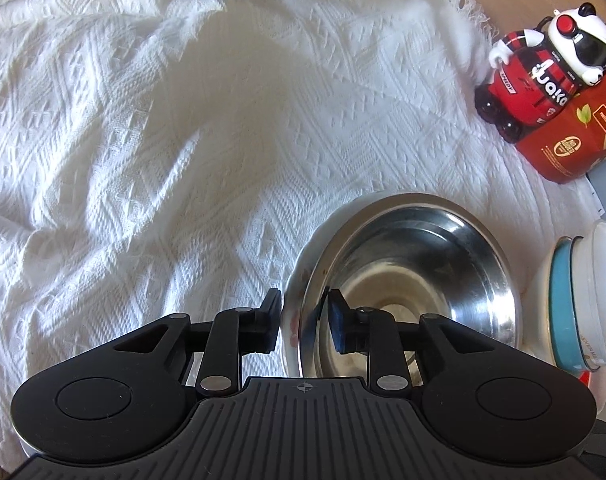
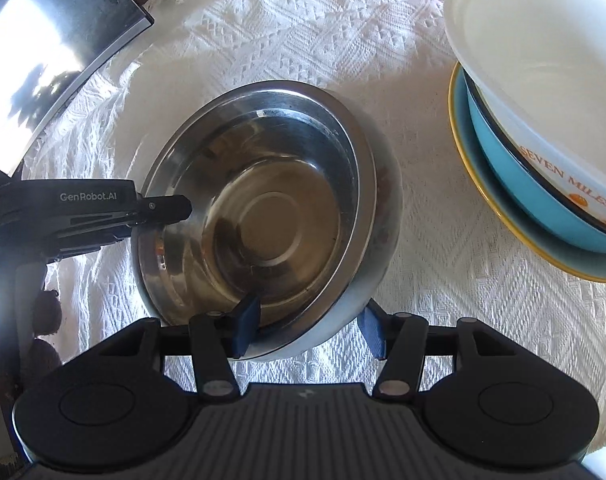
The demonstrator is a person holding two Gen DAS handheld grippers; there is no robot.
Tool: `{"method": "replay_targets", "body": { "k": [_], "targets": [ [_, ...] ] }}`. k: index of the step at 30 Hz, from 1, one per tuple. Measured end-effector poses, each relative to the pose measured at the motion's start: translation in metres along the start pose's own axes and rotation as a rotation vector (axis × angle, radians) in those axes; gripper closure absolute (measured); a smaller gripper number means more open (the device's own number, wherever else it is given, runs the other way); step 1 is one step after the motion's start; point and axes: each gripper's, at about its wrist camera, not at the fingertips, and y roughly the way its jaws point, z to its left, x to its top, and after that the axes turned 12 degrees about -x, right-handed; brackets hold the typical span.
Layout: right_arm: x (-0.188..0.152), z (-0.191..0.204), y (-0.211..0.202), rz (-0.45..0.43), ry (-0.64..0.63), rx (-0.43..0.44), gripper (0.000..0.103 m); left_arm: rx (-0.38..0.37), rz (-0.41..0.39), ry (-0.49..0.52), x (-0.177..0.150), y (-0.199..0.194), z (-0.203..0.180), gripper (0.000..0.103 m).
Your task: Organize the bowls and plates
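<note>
1. Left claw (image 1: 303, 326) straddles steel bowl (image 1: 403, 276) rim, pads not clearly pressing.
2. Right claw (image 2: 309, 330) straddles bowl's near rim, jaws apart.
3. Blue-white bowl stack (image 2: 543, 152) sits right of steel bowl on white cloth (image 1: 143, 160).

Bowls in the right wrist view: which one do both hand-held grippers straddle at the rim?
The steel bowl, alone mid-cloth. The white bowl and blue bowl sit stacked on a yellow-rimmed plate, untouched.
</note>
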Motion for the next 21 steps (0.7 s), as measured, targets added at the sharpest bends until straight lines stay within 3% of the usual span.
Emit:
{"method": "replay_targets", "body": {
  "k": [4, 10, 17, 21],
  "targets": [
    [-0.003, -0.001, -0.008, -0.020, -0.010, 0.000, 0.048, -0.009, -0.024, 0.002, -0.003, -0.014, 0.000, 0.076],
    [-0.013, -0.001, -0.034, -0.089, -0.056, -0.001, 0.048, -0.074, -0.130, 0.003, -0.010, -0.049, -0.008, 0.076],
    [-0.020, -0.001, -0.086, -0.277, -0.111, 0.008, 0.048, -0.282, -0.191, 0.096, -0.020, -0.065, -0.044, 0.086],
    [-0.022, -0.005, -0.124, -0.427, -0.148, -0.015, 0.048, -0.317, -0.217, 0.145, -0.031, -0.069, -0.076, 0.090]
  ]
}}
